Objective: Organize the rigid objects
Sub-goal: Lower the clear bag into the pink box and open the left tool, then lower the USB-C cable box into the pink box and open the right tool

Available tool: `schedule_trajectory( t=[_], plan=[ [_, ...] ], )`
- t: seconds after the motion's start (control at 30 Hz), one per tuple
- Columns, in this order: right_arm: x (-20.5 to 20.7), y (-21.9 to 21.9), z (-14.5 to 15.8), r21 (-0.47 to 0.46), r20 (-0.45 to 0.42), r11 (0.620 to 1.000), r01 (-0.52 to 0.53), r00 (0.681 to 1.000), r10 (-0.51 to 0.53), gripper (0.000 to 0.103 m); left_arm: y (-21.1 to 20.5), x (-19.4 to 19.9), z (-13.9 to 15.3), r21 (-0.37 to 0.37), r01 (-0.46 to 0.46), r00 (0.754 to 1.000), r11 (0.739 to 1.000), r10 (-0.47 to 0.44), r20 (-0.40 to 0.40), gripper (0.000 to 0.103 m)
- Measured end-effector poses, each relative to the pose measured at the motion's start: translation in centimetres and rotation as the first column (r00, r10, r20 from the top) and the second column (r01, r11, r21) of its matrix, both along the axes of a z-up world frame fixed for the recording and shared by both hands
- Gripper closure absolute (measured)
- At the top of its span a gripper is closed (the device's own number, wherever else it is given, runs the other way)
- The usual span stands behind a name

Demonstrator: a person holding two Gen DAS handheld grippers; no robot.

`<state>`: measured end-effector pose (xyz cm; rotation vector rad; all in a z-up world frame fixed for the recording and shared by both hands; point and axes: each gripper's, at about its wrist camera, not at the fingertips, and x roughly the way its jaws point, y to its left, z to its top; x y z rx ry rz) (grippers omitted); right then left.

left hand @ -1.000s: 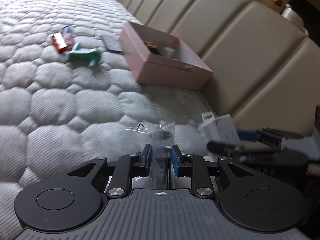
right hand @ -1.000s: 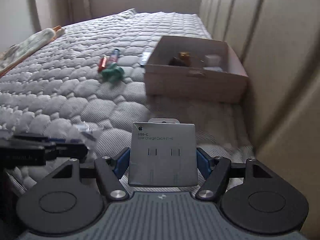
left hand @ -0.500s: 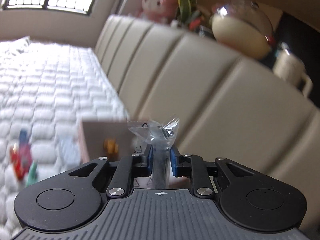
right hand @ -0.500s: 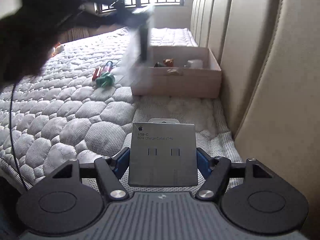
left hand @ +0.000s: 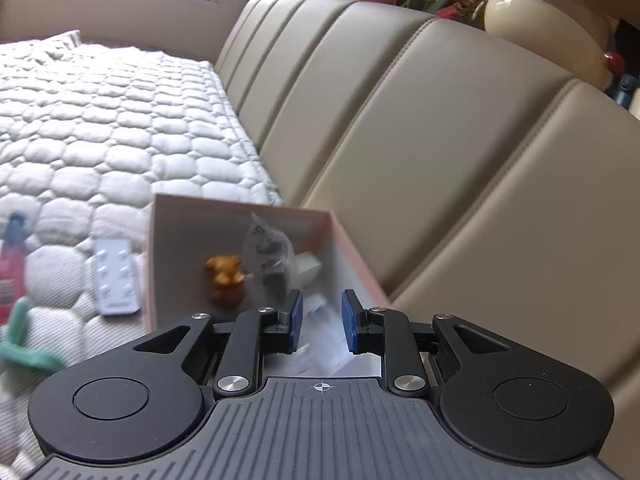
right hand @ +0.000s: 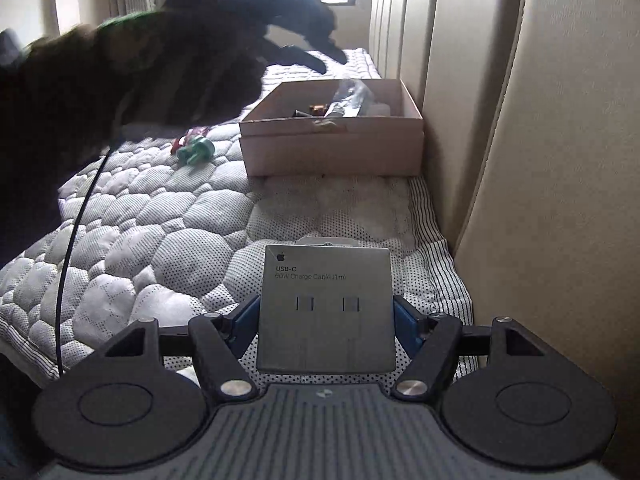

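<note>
- Your left gripper point(left hand: 320, 322) hangs over the near edge of the pink box point(left hand: 158, 256), its blue pads parted by a narrow gap with nothing between them.
- A clear plastic bag point(left hand: 269, 258) with dark parts inside sits in the pink box; it looks blurred, so judge it as just dropped or not yet settled.
- Also inside the box: a small orange figure point(left hand: 225, 278) and a white block point(left hand: 309, 266) toward the far corner.
- Your right gripper point(right hand: 325, 322) is clamped on a grey cable package point(right hand: 325, 308), held above the bed point(right hand: 160, 216), well apart from the box, which stands against the padded headboard point(right hand: 520, 120).
- Still loose on the bed beside the box: a white remote point(left hand: 115, 276), a teal object point(left hand: 22, 344) and a red item point(left hand: 10, 276) at the frame's left edge.
- Progress estimate: roughly half complete. Three items are boxed; the cable package and three loose items remain.
- Readable text on the cable package: an apple logo, "USB-C", and a fainter line that reads approximately "60W Charge Cable (1 m)".
- The bag carries a small printed mark, too small to read. No writing is legible on the box or the remote.
</note>
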<state>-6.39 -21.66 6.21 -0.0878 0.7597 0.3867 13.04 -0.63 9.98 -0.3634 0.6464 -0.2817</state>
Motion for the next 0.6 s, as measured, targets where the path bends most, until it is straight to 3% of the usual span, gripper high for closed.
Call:
schedule_trajectory(
  t=[0.23,0.43,0.6],
  plan=[
    [0.7,1.4,0.0,-0.042,0.007,0.999,-0.003,1.0,0.003,0.034,4.2,-7.4,-1.4,0.018,-0.011,1.0,1.0,0.011,0.004,0.08],
    [2.9,1.6,1.8,-0.051,-0.003,0.998,0.036,0.999,-0.036,0.034,8.2,-12.7,-3.9,0.03,-0.047,0.999,0.998,0.048,-0.023,0.08],
    [6.2,2.2,6.5,-0.07,0.121,0.992,0.109,0.988,-0.1,0.034,11.3,-15.6,-5.7,-0.016,-0.098,0.993,0.995,0.096,-0.073,0.08]
  ],
)
